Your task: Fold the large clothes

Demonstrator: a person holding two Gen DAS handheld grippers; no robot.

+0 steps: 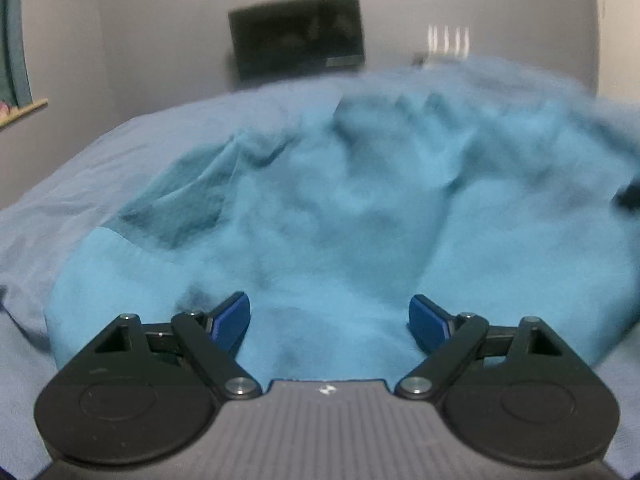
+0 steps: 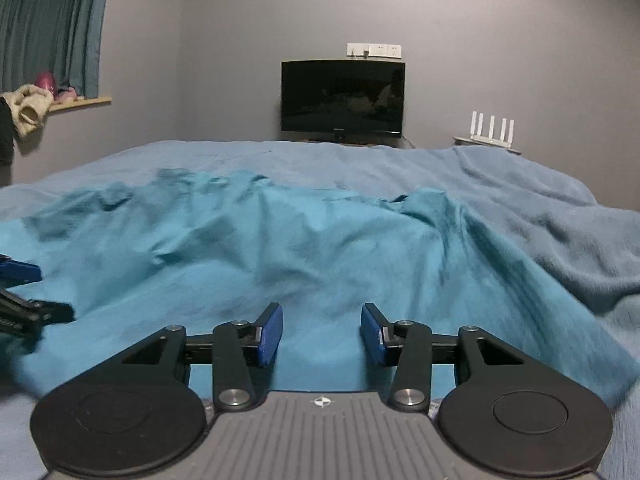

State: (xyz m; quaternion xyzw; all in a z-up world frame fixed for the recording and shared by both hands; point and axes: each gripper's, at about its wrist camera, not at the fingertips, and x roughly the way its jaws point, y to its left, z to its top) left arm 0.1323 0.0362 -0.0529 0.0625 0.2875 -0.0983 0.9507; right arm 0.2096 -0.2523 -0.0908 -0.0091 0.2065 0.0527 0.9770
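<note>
A large turquoise garment (image 1: 340, 216) lies rumpled on a bed with a pale blue blanket (image 1: 80, 168). My left gripper (image 1: 329, 320) is open, its blue pads wide apart just above the garment's near edge. The left wrist view is blurred. In the right wrist view the same garment (image 2: 280, 248) spreads across the blanket (image 2: 540, 208). My right gripper (image 2: 322, 334) is open over the garment's near hem, holding nothing. The left gripper's blue finger (image 2: 18, 270) shows at the left edge of the right wrist view.
A dark TV screen (image 2: 342, 98) stands against the grey wall beyond the bed. A white router (image 2: 492, 128) sits on a small shelf at the right. A curtain (image 2: 48, 28) and a windowsill with clothes (image 2: 28, 110) are at the left.
</note>
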